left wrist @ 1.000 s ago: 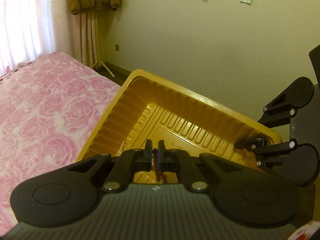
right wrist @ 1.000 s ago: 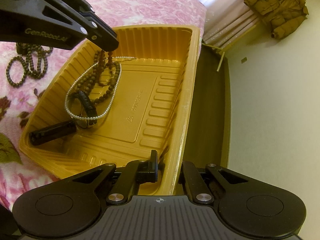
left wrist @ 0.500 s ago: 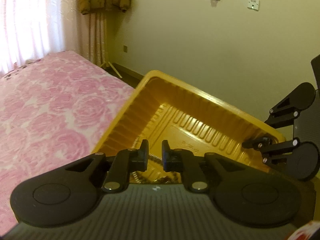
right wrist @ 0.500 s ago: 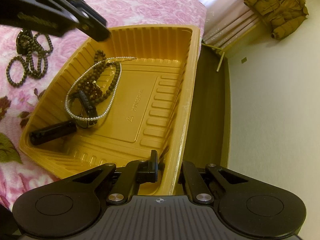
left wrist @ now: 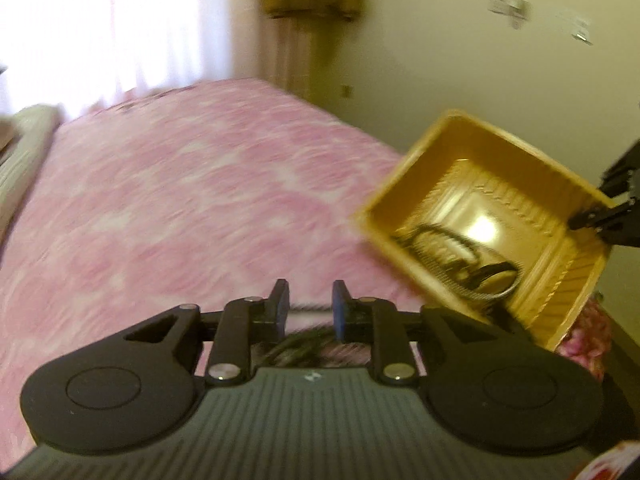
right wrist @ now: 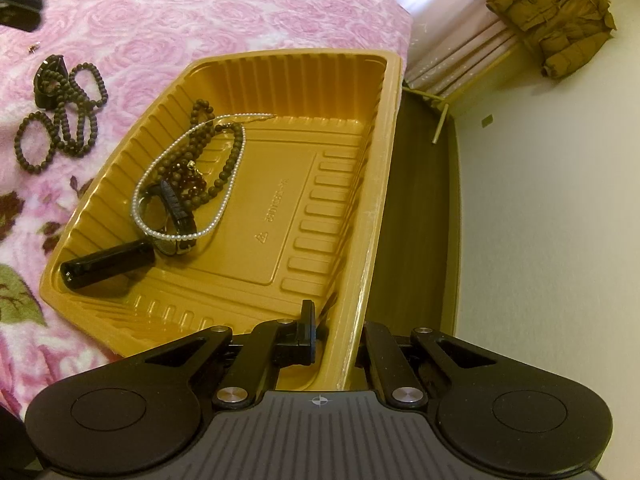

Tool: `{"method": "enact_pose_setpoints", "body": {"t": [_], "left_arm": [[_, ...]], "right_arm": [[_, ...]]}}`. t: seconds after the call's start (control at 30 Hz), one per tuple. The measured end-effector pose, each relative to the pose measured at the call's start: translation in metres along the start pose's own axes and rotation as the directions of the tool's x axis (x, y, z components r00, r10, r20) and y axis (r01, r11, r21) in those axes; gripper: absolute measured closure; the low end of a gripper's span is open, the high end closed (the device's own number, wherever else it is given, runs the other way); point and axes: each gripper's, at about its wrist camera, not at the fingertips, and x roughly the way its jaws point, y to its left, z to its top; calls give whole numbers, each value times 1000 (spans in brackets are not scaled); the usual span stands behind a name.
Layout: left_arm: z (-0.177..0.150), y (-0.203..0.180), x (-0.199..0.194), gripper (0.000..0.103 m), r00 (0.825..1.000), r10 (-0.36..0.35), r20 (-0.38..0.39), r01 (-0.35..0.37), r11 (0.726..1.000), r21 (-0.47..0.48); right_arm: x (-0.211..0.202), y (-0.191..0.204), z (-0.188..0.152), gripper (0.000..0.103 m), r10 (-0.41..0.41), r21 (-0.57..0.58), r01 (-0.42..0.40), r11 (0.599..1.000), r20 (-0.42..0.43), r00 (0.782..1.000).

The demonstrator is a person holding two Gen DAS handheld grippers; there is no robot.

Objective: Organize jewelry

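Since a second ago the left gripper (left wrist: 307, 307) has swung away from the yellow tray (right wrist: 384, 148): then its tips hung inside the tray over the beads, and now the tray sits off to its right and the pink rose bedspread (left wrist: 180, 208) fills the ground ahead of it. Its jaws, pressed together before, are opening, with nothing gripped between the blue pads; a blurred dark heap of beads (left wrist: 298, 346) lies on the bedspread just under and behind the tips.

The right gripper (right wrist: 336, 334) has not shifted. It stays clamped on the tray's near long rim, one finger inside the tray and the other outside, the wall pinched between them.

Inside the tray, toward the end farthest from that grip, the jewelry lies bunched: a white pearl necklace (right wrist: 224, 196) looped over a brown bead strand (right wrist: 236, 152), a small cluster of reddish beads (right wrist: 192, 178), a dark strap watch (right wrist: 176, 216), and a black tube (right wrist: 108, 264) against the tray's corner. The rest of the tray floor is bare.

Outside the tray, on the bedspread beyond its jewelry end, rest more dark bead bracelets (right wrist: 68, 116) and a black strap (right wrist: 50, 80). A brown jacket (right wrist: 556, 20) hangs by the curtain well beyond the tray.
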Motion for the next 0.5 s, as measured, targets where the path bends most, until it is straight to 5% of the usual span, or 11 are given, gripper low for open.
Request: {"method": "enact_pose_setpoints", "body": {"t": [0.3, 0.5], "left_arm": [[-69, 71, -45, 75, 984, 172, -53, -177, 976, -125], [-99, 65, -41, 75, 980, 170, -104, -180, 979, -97]], "right_arm": [[-1, 1, -1, 98, -1, 1, 1, 1000, -2, 1000], [-1, 0, -2, 98, -1, 2, 1, 1000, -3, 1000]]}}
